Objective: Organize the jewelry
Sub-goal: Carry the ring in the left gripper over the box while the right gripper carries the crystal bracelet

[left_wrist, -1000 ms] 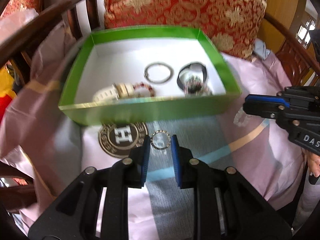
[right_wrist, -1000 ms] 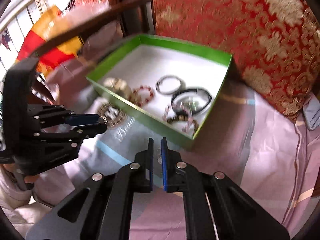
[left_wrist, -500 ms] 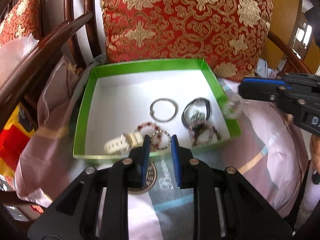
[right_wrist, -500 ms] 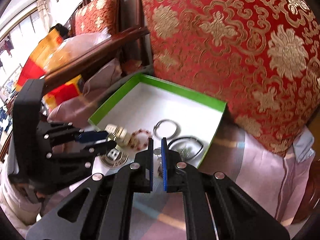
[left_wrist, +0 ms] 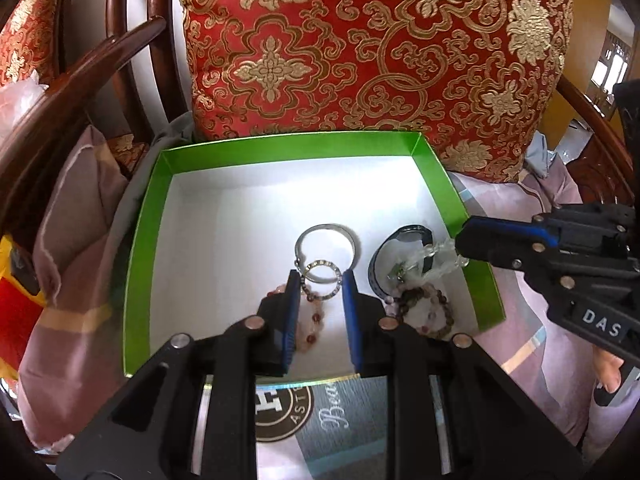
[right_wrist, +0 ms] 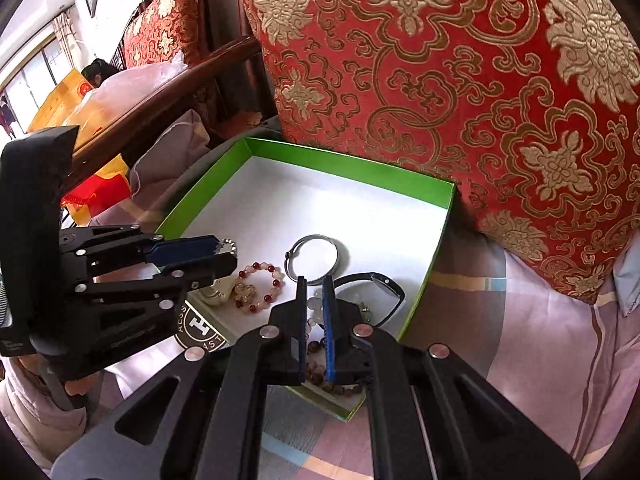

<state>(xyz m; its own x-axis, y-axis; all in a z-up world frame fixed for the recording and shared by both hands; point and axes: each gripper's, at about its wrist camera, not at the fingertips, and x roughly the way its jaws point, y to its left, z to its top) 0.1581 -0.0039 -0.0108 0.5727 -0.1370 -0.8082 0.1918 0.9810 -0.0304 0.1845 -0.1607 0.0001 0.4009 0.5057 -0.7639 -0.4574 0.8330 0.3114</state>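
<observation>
- Lower centre of the left wrist view: we find the left gripper (left_wrist: 320, 280) clamping a small beaded ring (left_wrist: 322, 278) above the green box (left_wrist: 138, 248).
- Right edge: the right gripper (left_wrist: 460, 246) pinches a clear bead bracelet (left_wrist: 438, 254) over the box's right side.
- We judge the placing step underway; next, each releases inside the box.

- Black left gripper with blue finger pads (left_wrist: 320, 285) clamped on a small beaded metal ring (left_wrist: 321, 279), above the green-walled, white-floored cardboard box (left_wrist: 288, 148).
- Black right gripper (left_wrist: 460, 246) over the box's right wall, apparently pinching a clear bead bracelet (left_wrist: 434, 256).
- Plain silver bangle (left_wrist: 326, 236) lying on the floor.
</observation>
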